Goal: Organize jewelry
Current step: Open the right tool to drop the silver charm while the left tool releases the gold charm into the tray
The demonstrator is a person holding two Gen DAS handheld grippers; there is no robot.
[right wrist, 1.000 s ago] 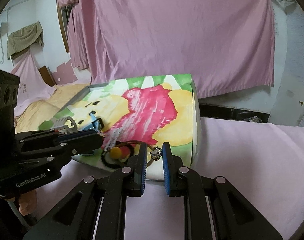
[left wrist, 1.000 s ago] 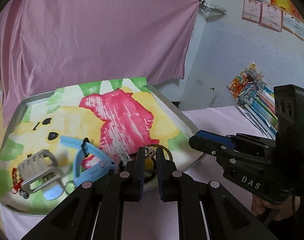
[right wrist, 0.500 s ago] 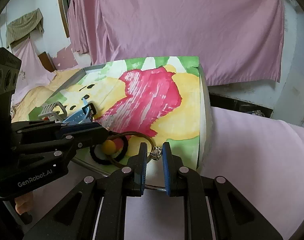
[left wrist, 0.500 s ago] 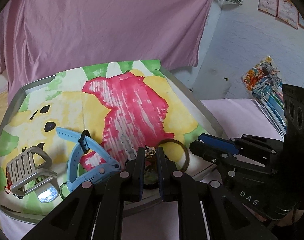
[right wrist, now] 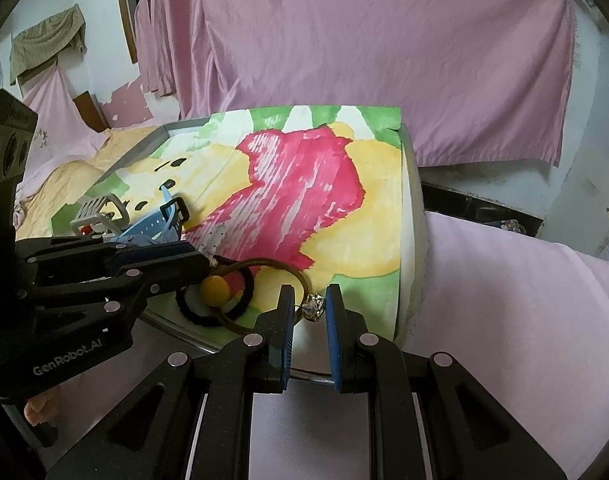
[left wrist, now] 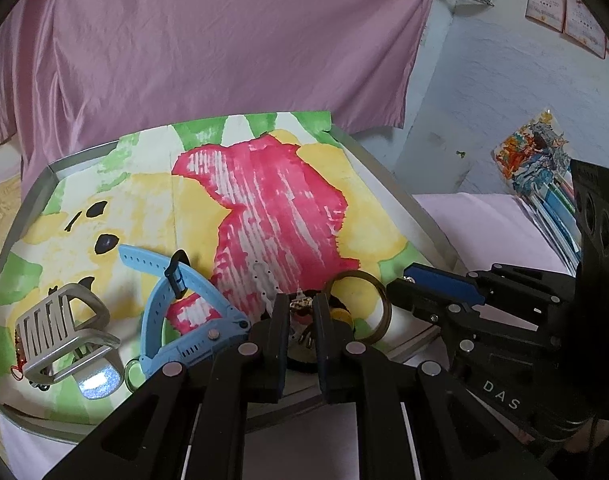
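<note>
Ring (right wrist: 313, 307) pinched between right claw (right wrist: 309, 305) tips.

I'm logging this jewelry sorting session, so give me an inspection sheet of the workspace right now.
Surface: metal tray lined with a painted sheet.
Job's things: blue watch strap, silver clip, brown bangle, black hair tie with yellow ball.
Clutter: colourful packets beside the tray.
Grippers: left hand-held gripper shut on a small trinket; right hand-held gripper shut on a sparkly ring.
Cables: nothing seen.
Surroundings: pink cloth on the wall.
</note>
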